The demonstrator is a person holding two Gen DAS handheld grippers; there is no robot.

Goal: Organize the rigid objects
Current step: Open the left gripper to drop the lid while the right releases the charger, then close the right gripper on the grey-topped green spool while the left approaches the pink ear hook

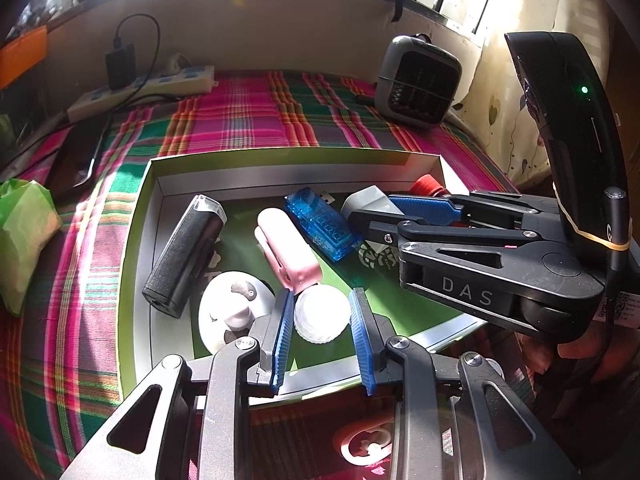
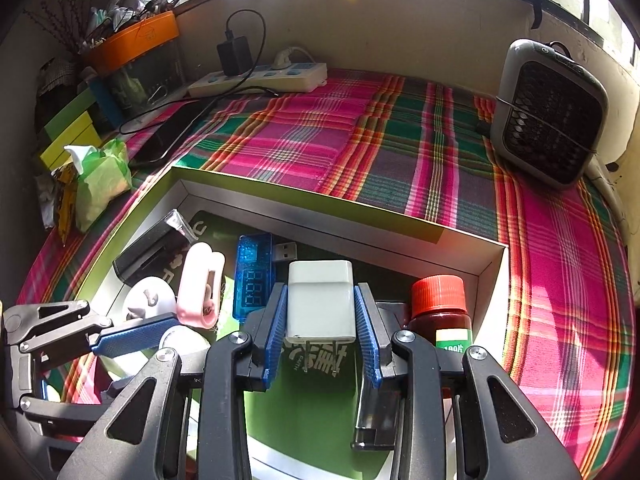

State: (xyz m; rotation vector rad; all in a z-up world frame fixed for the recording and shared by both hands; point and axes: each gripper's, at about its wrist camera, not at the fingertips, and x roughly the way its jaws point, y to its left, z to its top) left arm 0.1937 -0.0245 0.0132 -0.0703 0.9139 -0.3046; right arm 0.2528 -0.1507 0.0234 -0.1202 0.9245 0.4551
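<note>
A green-lined shallow box [image 1: 132, 232] [image 2: 304, 196] lies on the plaid cloth. It holds a black cylinder [image 1: 182, 254], a pink clip [image 1: 288, 248] [image 2: 200, 284], a blue USB meter [image 1: 324, 224] [image 2: 252, 276], a white round disc [image 1: 224, 312], a white ribbed cap [image 1: 320, 314] and a red-capped bottle [image 2: 440, 312]. My left gripper [image 1: 322, 304] stands open around the white cap. My right gripper [image 2: 322, 304] is shut on a white charger plug [image 2: 322, 300] [image 1: 374, 202] over the box.
A small grey fan heater [image 2: 550, 112] [image 1: 418, 80] stands at the back right. A power strip [image 2: 260, 78] with a black adapter, a phone [image 2: 168, 132], a green tissue pack [image 2: 100, 180] and stacked boxes with an orange bin [image 2: 136, 42] sit left.
</note>
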